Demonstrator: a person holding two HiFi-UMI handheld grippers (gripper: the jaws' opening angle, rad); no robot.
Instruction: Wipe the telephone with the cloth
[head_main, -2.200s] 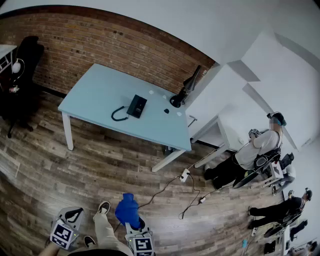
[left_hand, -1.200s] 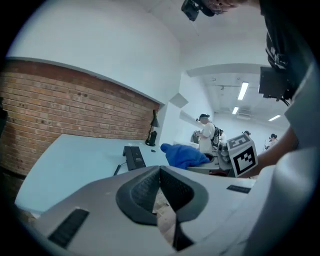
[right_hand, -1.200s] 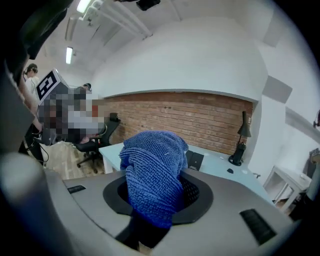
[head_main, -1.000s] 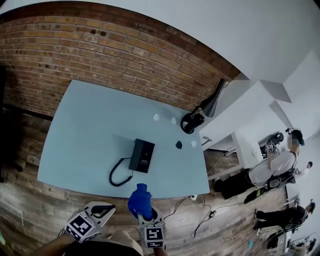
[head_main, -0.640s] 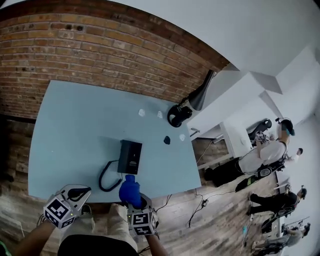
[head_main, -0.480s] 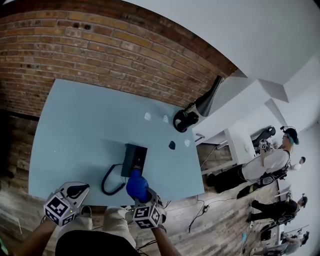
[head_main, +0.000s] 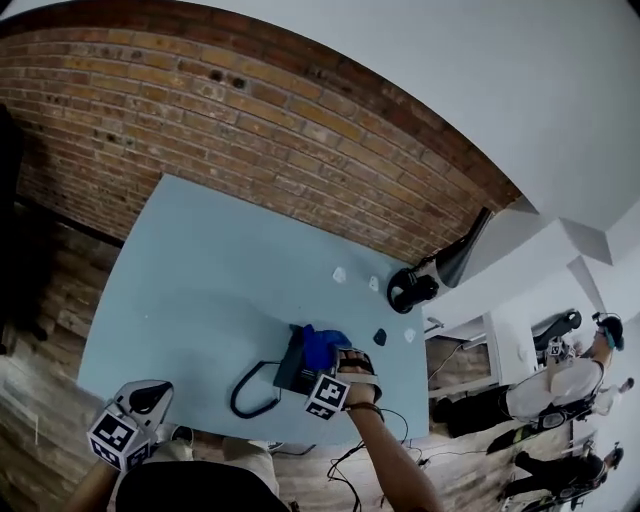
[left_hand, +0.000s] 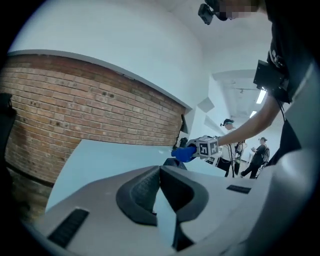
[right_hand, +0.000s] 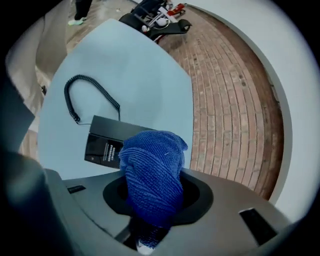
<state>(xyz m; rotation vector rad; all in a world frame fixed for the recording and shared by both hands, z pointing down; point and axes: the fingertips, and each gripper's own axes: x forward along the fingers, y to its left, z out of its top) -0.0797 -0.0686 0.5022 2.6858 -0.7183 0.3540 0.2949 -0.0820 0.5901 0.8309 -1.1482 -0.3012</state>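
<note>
Left gripper (head_main: 148, 398): jaws closed, empty, off the table's (head_main: 190, 270) near edge. Telephone (head_main: 289, 368): by the near edge, towards the right corner. Cloth (head_main: 322, 346): over the telephone, contact unconfirmed, clenched in the right gripper (head_main: 333, 366). Step, as judged: start of wipe. Next: press down, stroke across the face.

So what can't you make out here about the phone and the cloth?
Cloth touching the phone or not: head view, the cloth and right gripper cover that spot.
Phone print: right gripper view, too small.
White bits on the table: head view, too small.
</note>
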